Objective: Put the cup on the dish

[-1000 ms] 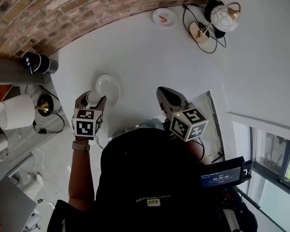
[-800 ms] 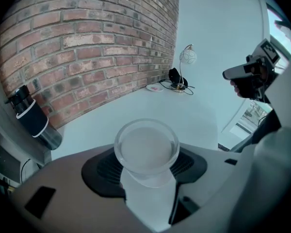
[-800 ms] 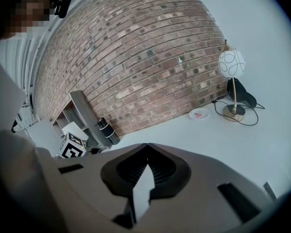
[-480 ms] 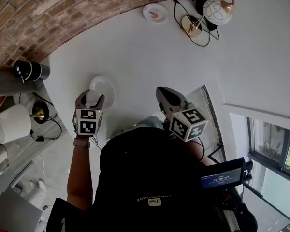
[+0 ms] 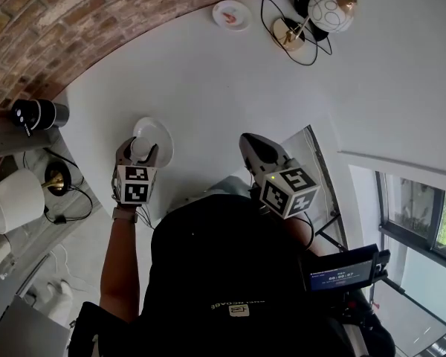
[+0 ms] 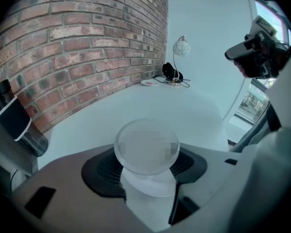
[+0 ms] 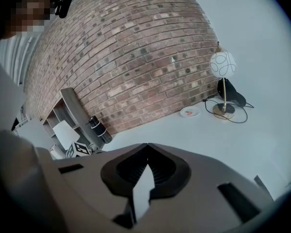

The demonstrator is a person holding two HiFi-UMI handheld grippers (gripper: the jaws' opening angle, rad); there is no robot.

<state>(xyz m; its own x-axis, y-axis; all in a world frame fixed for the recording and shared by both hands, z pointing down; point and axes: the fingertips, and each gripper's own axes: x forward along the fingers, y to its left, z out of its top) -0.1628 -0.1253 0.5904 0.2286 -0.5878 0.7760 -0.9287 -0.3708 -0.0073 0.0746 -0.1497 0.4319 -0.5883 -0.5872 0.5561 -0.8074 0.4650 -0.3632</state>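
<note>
My left gripper [image 5: 137,149] is shut on a small white cup [image 5: 140,148], held upright above the white table. The cup hangs over the near left rim of the white dish [image 5: 159,132], which lies flat on the table just beyond it. In the left gripper view the cup [image 6: 146,152] fills the space between the dark pads [image 6: 190,165] and hides the dish. My right gripper [image 5: 250,144] is held to the right, near the table's front edge. Its jaws [image 7: 146,148] are shut with nothing between them.
A small plate with something pink [image 5: 231,14] and a globe lamp with a black cable [image 5: 328,9] stand at the far side. A brick wall [image 5: 74,13] borders the table. A black cylinder [image 5: 36,114] and a white lampshade [image 5: 13,200] sit at the left.
My left gripper with the cup has come a little closer to the dish and now overlaps its rim. The right gripper has stayed where it was.
</note>
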